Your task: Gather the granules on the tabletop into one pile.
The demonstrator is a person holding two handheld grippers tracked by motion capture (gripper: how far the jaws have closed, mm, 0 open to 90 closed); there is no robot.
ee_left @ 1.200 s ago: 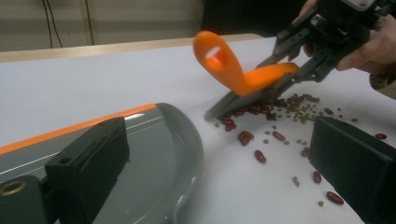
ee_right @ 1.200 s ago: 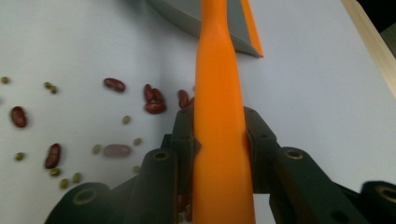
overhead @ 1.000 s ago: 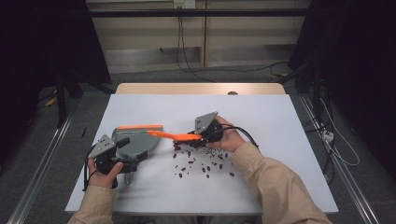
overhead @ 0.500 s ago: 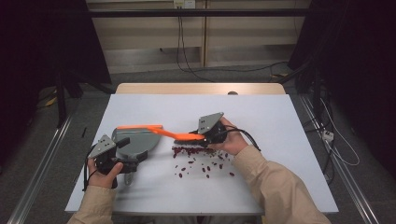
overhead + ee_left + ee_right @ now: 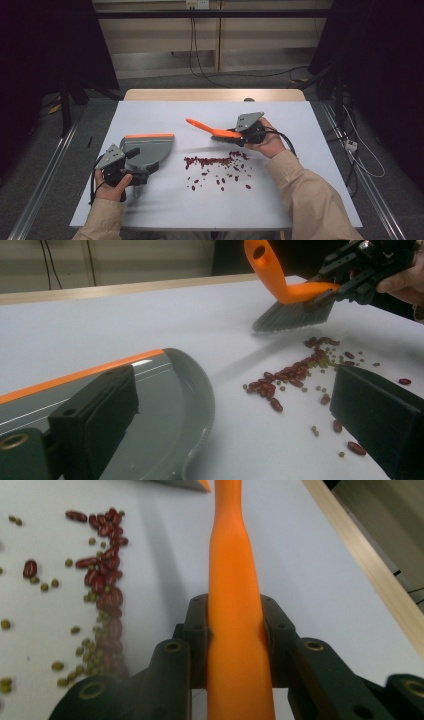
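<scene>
While the right gripper clamps its jaws on the orange handle, the brush hangs with grey bristles just above the far end of a row of red and green beans. The grey dustpan, orange-edged, lies left of the beans, held at its handle by the left gripper; that grip is hidden under the hand, so its jaws cannot be judged. The pale counter stands before dark surroundings.
</scene>
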